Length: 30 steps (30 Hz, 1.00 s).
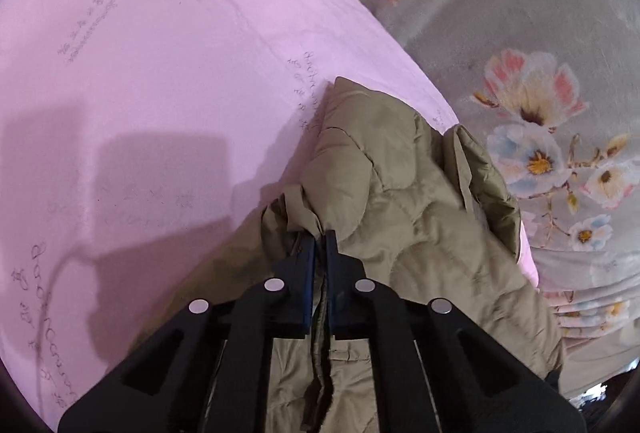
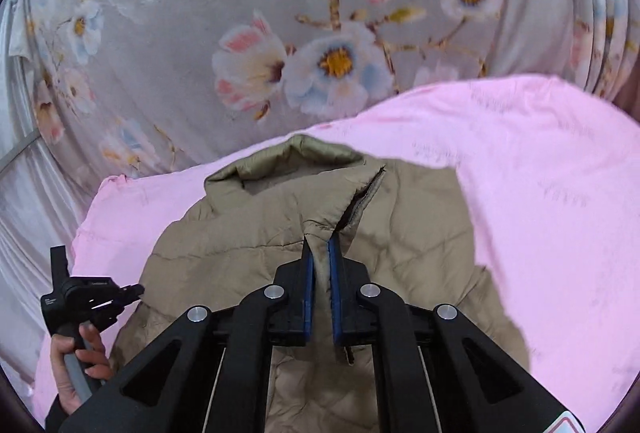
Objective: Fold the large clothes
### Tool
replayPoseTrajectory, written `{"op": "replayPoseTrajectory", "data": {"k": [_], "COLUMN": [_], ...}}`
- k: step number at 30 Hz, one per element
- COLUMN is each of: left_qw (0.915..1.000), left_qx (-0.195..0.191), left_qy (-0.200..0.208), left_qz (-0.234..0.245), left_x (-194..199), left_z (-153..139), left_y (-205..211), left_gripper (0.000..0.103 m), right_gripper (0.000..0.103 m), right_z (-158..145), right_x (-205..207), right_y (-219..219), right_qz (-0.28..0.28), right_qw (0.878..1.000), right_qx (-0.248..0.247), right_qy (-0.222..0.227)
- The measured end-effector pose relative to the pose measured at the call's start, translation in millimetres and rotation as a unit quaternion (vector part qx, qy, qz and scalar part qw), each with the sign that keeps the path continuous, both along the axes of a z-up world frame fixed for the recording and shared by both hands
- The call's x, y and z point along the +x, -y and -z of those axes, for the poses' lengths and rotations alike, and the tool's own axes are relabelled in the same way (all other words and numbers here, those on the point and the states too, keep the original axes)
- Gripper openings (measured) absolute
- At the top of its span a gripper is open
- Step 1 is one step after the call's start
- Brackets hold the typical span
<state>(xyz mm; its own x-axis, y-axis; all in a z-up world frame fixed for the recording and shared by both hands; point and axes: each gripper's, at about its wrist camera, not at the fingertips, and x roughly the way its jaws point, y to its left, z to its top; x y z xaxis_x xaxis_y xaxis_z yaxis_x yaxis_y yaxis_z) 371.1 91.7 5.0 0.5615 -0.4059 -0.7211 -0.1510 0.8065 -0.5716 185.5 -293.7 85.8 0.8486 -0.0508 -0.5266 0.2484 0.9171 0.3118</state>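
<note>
A tan quilted jacket (image 1: 404,201) lies bunched on a pink sheet (image 1: 160,73). My left gripper (image 1: 320,237) is shut on a fold of the jacket's edge, with cloth pinched between the blue pads (image 1: 308,265). In the right wrist view the jacket (image 2: 260,245) lies spread with its collar (image 2: 288,157) at the far side. My right gripper (image 2: 320,243) is shut on a ridge of jacket fabric near the collar opening. The left gripper (image 2: 132,291) and the hand holding it show at the lower left of the right wrist view, at the jacket's edge.
The pink sheet (image 2: 540,173) covers the surface under the jacket. A grey floral fabric (image 2: 280,33) hangs behind it and borders the sheet on the right in the left wrist view (image 1: 520,33).
</note>
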Motion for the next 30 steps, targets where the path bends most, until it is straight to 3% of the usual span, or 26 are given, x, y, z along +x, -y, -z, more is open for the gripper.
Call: {"op": "replayPoseTrajectory", "data": {"k": [4, 6, 11, 14, 17, 18, 20, 23, 25, 27, 30], "left_qw": [0.9972, 0.9948, 0.9883, 0.9767, 0.9621, 0.9583, 0.9520, 0.9414, 0.9403, 0.9378, 0.9345], "left_qx": [0.071, 0.099, 0.147, 0.208, 0.265, 0.276, 0.290, 0.308, 0.304, 0.312, 0.331], "left_qy": [0.021, 0.021, 0.036, 0.048, 0.059, 0.066, 0.092, 0.134, 0.146, 0.141, 0.107], "left_qz": [0.001, 0.006, 0.016, 0.018, 0.027, 0.029, 0.034, 0.033, 0.045, 0.058, 0.074], "left_x": [-15, -17, -19, -21, -35, -42, -59, -72, -72, -63, -50], "left_z": [4, 14, 21, 19, 4, -4, -27, -62, -73, -65, -32], "left_y": [8, 10, 19, 35, 42, 42, 44, 63, 83, 108, 130], "left_gripper": [0.003, 0.002, 0.003, 0.005, 0.007, 0.013, 0.042, 0.050, 0.052, 0.054, 0.054], "right_gripper": [0.006, 0.006, 0.009, 0.014, 0.025, 0.033, 0.040, 0.040, 0.040, 0.040, 0.038], "right_z": [44, 75, 105, 108, 98, 91, 69, 40, 34, 43, 72], "right_x": [21, 28, 31, 34, 21, 13, -6, -4, 13, 33, 57], "right_y": [-3, -2, -3, 1, 5, 6, 10, 1, -16, -34, -49], "right_qz": [0.013, 0.010, 0.001, -0.004, 0.013, 0.026, 0.055, 0.045, 0.018, -0.004, -0.022], "right_qw": [0.996, 0.993, 0.991, 0.990, 0.990, 0.991, 0.994, 0.996, 0.997, 0.995, 0.990], "right_qx": [-0.044, -0.033, -0.017, -0.008, -0.002, -0.002, -0.007, -0.013, -0.028, -0.050, -0.065], "right_qy": [-0.075, -0.114, -0.135, -0.139, -0.138, -0.131, -0.095, -0.069, -0.072, -0.088, -0.126]}}
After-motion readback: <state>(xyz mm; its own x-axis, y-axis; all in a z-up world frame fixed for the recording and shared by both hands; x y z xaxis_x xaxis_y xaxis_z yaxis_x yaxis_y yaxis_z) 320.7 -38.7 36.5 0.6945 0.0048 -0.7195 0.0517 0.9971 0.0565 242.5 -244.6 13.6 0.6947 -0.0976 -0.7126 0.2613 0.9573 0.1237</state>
